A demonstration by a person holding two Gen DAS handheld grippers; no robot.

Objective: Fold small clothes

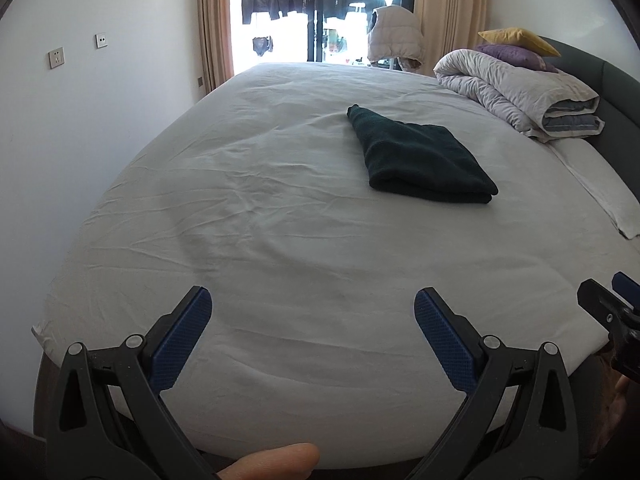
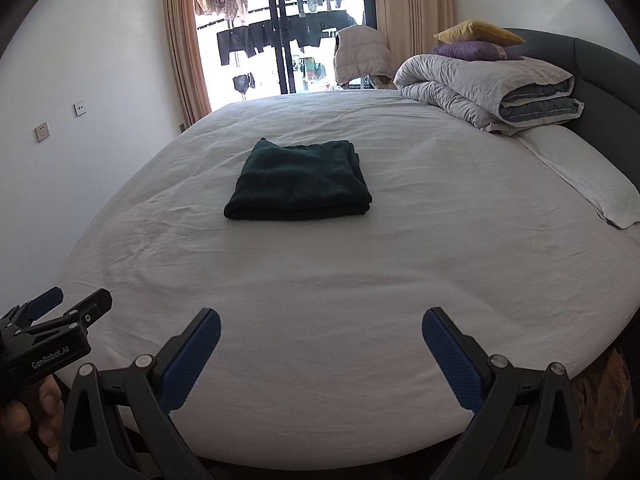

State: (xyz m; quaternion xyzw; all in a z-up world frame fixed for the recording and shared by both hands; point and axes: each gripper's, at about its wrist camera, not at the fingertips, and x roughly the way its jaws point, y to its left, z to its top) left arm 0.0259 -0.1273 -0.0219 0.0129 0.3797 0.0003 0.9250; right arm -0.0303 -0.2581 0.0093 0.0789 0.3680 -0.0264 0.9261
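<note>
A dark green garment (image 1: 424, 156) lies folded into a flat rectangle on the white bed sheet (image 1: 260, 220), past the middle of the bed. It also shows in the right wrist view (image 2: 300, 180). My left gripper (image 1: 312, 312) is open and empty over the near edge of the bed, well short of the garment. My right gripper (image 2: 320, 332) is open and empty, also over the near edge. The right gripper's tip shows at the right edge of the left view (image 1: 612, 300), and the left gripper shows at the left edge of the right view (image 2: 68, 320).
A rolled grey duvet (image 2: 488, 88) with a purple cushion (image 2: 476, 50) and a yellow cushion (image 2: 476, 32) lies at the far right by the dark headboard (image 2: 600, 80). A white wall (image 2: 80, 80) runs along the left. A beige vest (image 2: 362, 56) hangs by the window.
</note>
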